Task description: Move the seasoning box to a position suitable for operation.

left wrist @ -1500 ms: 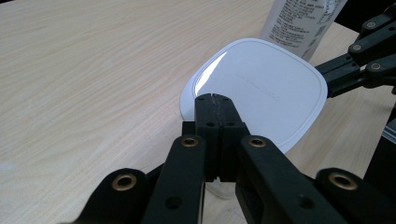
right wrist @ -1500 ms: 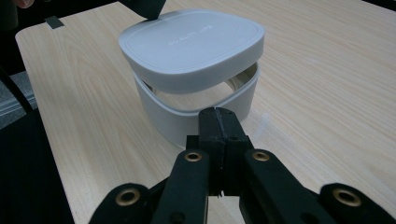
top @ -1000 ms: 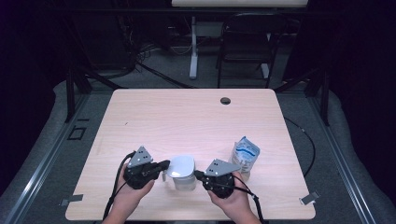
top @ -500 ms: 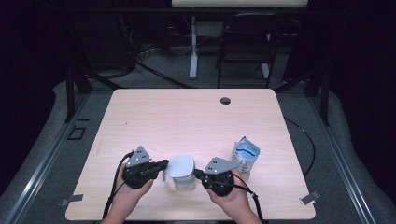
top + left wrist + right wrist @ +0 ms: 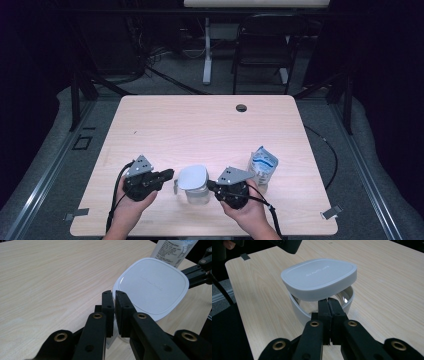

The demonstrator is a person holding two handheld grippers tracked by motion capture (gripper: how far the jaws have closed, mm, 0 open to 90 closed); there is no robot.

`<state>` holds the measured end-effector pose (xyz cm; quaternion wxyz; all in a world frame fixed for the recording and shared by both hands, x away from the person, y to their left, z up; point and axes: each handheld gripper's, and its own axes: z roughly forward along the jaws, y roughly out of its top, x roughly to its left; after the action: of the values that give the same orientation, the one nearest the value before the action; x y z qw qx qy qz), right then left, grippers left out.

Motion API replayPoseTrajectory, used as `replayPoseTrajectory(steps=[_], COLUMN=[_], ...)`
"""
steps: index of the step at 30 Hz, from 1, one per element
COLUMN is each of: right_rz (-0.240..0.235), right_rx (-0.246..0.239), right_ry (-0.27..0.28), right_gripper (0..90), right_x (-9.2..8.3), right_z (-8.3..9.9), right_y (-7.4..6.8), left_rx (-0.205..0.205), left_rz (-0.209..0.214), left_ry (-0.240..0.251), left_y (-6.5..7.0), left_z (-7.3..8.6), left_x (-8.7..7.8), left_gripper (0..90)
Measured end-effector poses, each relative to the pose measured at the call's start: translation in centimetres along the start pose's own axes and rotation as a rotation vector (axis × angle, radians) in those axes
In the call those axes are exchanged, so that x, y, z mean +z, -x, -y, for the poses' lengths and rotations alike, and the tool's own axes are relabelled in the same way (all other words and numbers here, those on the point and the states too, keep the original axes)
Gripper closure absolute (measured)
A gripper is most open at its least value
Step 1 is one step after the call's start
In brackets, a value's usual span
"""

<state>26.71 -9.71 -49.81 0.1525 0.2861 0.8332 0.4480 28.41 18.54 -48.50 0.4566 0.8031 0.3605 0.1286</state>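
From above, my left gripper (image 5: 169,175) and right gripper (image 5: 212,186) flank the clear square container (image 5: 196,192) with its white rounded-square plastic lid (image 5: 193,177) at the near edge of the pale wooden bench (image 5: 200,125); a white-and-blue pouch (image 5: 262,167) stands just right.

In my left gripper view, my jaws have just been opening, a slim gap showing at the lid's edge.

In my right gripper view, my jaws pinch the container's rim; the lid sits tilted, contents indiscernible.
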Motion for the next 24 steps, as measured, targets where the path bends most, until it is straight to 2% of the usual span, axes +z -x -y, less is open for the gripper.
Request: replayPoseTrajectory(steps=[3,10,18,24], right_rz=[-0.002,0.004,0.005,0.001], right_rx=[-0.003,-0.016,-0.040,-0.040], right_ry=[-0.002,-0.008,-0.007,-0.009], right_gripper=[89.6,89.2,89.0,88.9], right_x=[0.0,0.0,0.0,0.2], right_z=[-0.5,-1.6,-2.4,-2.6], right_y=[0.0,-0.1,-0.6,-0.6], left_rx=[0.006,-0.014,-0.022,-0.036], left_rz=[-0.004,-0.010,-0.013,-0.020], left_ry=[-0.005,-0.010,0.003,-0.001], left_y=[-0.2,-0.5,-0.8,-1.2], left_z=[0.1,0.5,0.4,0.6], left_x=[-0.1,0.1,-0.3,-0.4], left_gripper=[84.2,81.7,79.9,79.7])
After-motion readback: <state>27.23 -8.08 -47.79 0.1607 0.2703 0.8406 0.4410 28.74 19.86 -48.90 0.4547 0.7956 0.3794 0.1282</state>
